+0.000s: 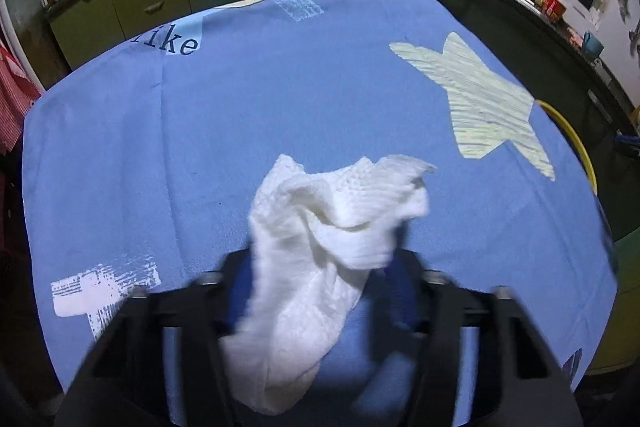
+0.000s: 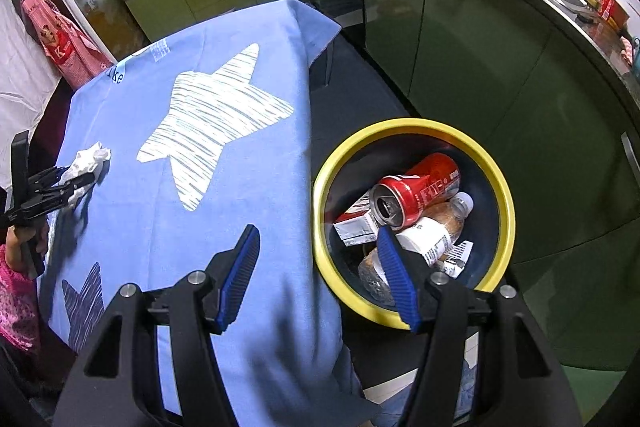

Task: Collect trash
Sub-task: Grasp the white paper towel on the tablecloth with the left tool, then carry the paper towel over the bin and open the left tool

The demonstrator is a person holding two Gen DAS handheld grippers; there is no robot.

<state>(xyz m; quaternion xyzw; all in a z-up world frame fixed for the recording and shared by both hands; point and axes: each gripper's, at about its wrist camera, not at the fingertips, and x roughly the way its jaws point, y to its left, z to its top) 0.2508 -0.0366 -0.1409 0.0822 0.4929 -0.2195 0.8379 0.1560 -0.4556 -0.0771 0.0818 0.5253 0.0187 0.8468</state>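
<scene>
The left gripper (image 1: 320, 267) points down at the table, which is covered by a blue cloth (image 1: 320, 87), and a crumpled white paper towel (image 1: 320, 227) sits between its two fingers. The towel rises ahead of the fingertips and trails back between the jaws toward the camera. The fingers are blurred in the left wrist view, so the contact is hard to judge, but in the right wrist view the jaws appear drawn in against the towel, gripping it. Ahead and to the right of this gripper a pale star (image 1: 480, 99) is printed on the cloth.

The right gripper (image 2: 320, 267) stands with its jaws apart and nothing between its blue ribbed pads (image 2: 240, 275). It hangs over the table's edge: its left finger lies over the cloth, its right finger over a yellow-rimmed bin (image 2: 496, 179) on the floor just beside the table. Inside the bin, ahead of the right fingertip, lie a red can (image 2: 420, 187), a plastic bottle (image 2: 432, 231) and a carton (image 2: 352, 223).
</scene>
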